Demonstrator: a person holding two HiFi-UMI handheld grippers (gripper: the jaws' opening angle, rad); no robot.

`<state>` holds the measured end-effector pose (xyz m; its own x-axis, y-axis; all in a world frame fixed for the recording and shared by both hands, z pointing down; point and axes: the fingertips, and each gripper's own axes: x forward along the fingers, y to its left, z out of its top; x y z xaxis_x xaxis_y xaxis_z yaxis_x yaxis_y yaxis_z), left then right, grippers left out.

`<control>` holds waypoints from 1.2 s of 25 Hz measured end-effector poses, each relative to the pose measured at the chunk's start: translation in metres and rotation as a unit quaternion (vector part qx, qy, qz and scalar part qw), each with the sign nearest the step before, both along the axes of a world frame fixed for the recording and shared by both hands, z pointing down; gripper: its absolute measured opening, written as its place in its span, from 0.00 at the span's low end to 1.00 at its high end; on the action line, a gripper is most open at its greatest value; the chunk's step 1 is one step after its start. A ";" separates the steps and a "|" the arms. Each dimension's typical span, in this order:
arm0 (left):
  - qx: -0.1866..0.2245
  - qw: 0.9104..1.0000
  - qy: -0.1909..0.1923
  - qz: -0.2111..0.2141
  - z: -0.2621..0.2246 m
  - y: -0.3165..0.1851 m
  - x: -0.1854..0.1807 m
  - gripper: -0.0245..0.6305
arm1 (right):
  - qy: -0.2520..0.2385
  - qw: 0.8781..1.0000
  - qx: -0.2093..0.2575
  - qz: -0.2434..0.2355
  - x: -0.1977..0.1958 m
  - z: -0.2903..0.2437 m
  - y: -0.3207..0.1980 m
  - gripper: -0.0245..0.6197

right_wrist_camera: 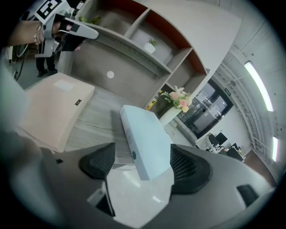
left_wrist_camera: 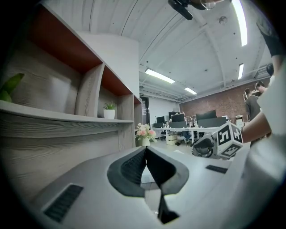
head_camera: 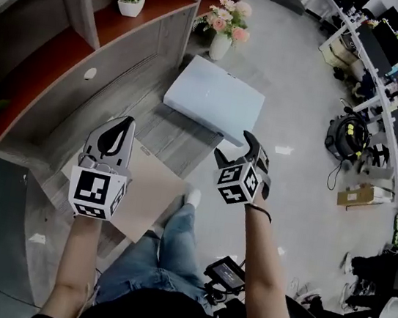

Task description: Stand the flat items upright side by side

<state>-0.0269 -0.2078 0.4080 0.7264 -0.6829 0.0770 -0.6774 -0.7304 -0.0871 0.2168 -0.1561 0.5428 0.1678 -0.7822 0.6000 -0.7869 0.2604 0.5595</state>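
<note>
The right hand-held gripper (head_camera: 234, 146) is being held wide open just short of the white box (head_camera: 214, 99) lying flat on the counter (head_camera: 152, 127), while the left hand-held gripper (head_camera: 120, 126) is being held closed and empty beside the beige box (head_camera: 153, 196).

Looked along the left gripper (left_wrist_camera: 145, 152), jaws pressed together at the tips with nothing caught between them. Took in a wood-grain shelf unit (left_wrist_camera: 67, 123) on the left, red-brown inside, with a small potted plant (left_wrist_camera: 109, 112) on its far shelf and a green leaf (left_wrist_camera: 9, 87) at the near edge. Caught a vase of pink flowers (left_wrist_camera: 145, 134) beyond the tips, the right gripper (left_wrist_camera: 202, 147) with its marker cube (left_wrist_camera: 229, 139) to the right, and desks with monitors (left_wrist_camera: 196, 121) far off under ceiling strip lights (left_wrist_camera: 159, 76).
</note>
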 end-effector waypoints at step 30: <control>-0.046 0.994 -0.056 -0.080 0.056 -0.018 0.001 0.06 | 0.150 0.969 -0.127 -0.151 0.055 0.130 -0.042 0.65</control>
